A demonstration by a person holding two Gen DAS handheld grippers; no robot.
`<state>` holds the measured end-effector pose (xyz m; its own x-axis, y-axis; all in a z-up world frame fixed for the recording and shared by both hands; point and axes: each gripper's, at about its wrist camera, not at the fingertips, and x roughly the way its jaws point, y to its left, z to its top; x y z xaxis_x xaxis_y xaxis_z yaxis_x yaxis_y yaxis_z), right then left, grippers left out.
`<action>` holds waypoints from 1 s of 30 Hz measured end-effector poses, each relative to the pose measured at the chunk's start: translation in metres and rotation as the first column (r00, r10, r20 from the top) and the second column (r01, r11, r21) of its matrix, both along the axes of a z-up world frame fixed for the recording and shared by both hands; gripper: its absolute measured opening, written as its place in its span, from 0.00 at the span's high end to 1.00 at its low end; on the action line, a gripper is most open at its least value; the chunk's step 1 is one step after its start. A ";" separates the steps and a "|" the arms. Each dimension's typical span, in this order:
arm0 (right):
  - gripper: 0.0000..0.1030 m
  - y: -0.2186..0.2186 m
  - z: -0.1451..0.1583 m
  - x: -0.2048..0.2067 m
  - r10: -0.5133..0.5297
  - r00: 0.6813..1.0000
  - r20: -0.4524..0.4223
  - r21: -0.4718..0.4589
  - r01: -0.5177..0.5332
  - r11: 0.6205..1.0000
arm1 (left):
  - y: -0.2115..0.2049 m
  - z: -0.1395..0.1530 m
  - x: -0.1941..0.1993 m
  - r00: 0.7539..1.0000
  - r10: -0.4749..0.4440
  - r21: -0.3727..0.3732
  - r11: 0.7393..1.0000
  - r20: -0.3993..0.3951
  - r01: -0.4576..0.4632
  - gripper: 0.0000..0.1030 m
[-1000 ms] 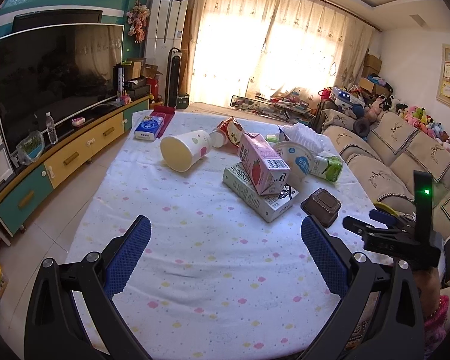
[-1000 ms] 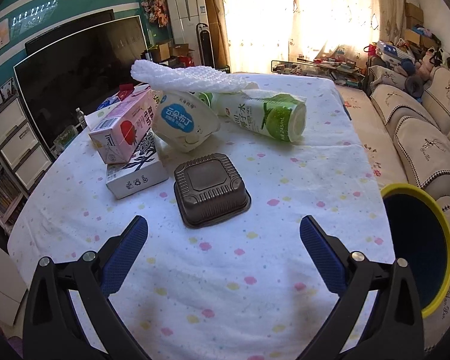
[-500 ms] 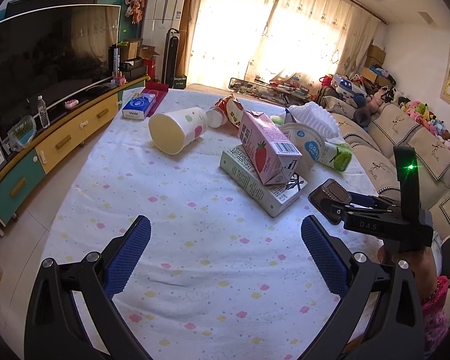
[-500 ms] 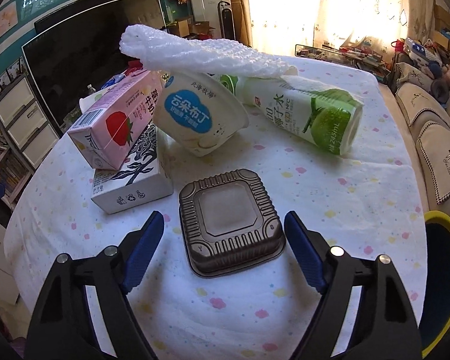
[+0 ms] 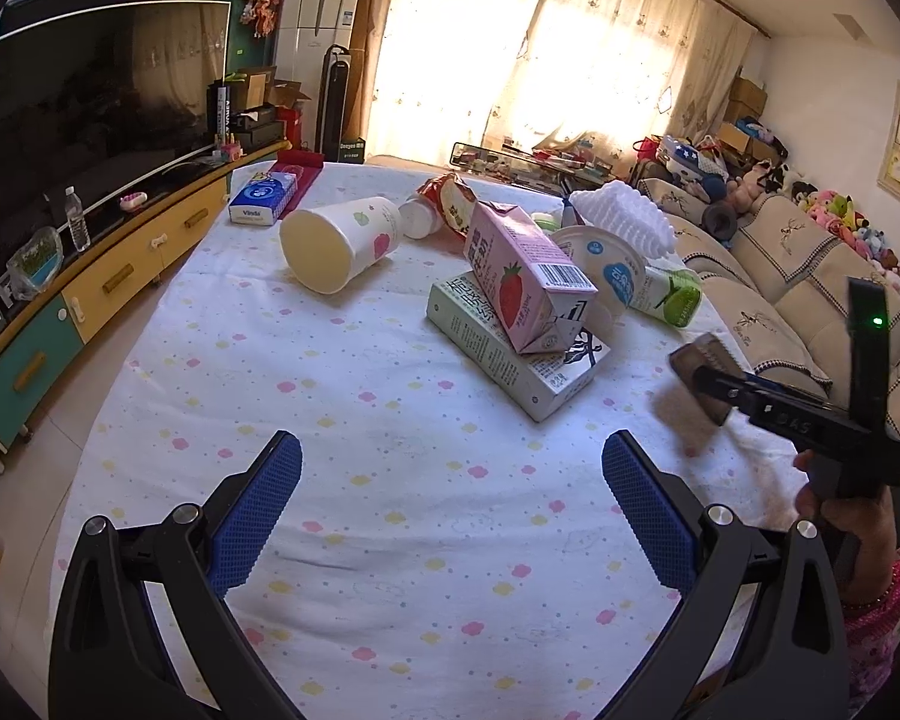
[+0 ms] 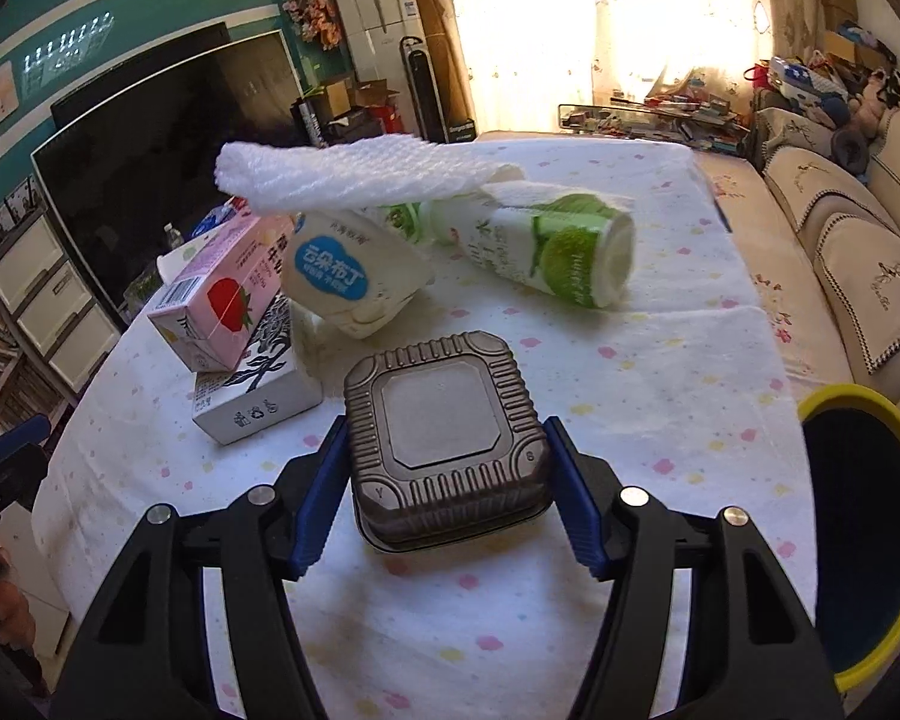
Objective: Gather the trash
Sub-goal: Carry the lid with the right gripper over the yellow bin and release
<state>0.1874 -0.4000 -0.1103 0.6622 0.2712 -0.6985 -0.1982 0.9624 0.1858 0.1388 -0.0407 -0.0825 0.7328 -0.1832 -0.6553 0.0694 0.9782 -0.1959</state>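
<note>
The blue tissue pack point(image 5: 263, 197) read "Vinda". Right of it, the white pudding cup point(image 6: 354, 276) carried "云朵布丁" on a blue cloud. The brown tray point(image 6: 447, 438) bore embossed "Y" and "S".

On the bench point(image 5: 390, 540): 2 cartons, a pink strawberry milk carton point(image 5: 525, 282) and a white carton point(image 5: 510, 354); 1 paper cup point(image 5: 342, 243); 1 pudding tub point(image 6: 354, 282); 1 green bottle point(image 6: 552, 255); 1 brown plastic tray point(image 6: 447, 438); 1 tissue pack point(image 5: 262, 198).

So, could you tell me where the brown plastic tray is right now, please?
In the right wrist view the brown plastic tray sits upside down between the right hand-held gripper's blue pads, just right of the white carton.
</note>
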 end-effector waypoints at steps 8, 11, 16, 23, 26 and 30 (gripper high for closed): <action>0.41 -0.099 0.003 -0.034 -0.313 0.949 0.040 -0.025 0.315 0.949 | -0.017 0.001 0.003 0.999 -0.038 0.015 0.999 -0.001 0.038 0.04; 0.41 -0.139 -0.009 -0.039 -0.428 0.904 0.014 -0.056 0.428 0.902 | -0.026 0.000 0.004 0.998 -0.055 0.025 0.998 -0.004 0.055 0.04; 0.40 -0.190 -0.037 -0.042 -0.544 0.837 -0.054 -0.086 0.539 0.838 | -0.039 0.000 0.009 0.997 -0.075 0.044 0.996 -0.015 0.075 0.04; 0.32 -0.216 -0.060 -0.043 -0.600 0.794 -0.097 -0.108 0.590 0.800 | -0.054 -0.004 0.021 0.995 -0.093 0.054 0.994 -0.040 0.095 0.04; 0.32 -0.215 -0.062 -0.043 -0.597 0.797 -0.092 -0.107 0.588 0.801 | -0.059 -0.005 0.025 0.994 -0.100 0.054 0.993 -0.043 0.102 0.04; 0.31 -0.213 -0.062 -0.045 -0.590 0.802 -0.092 -0.102 0.582 0.807 | -0.065 -0.007 0.037 0.994 -0.101 0.069 0.992 -0.044 0.104 0.04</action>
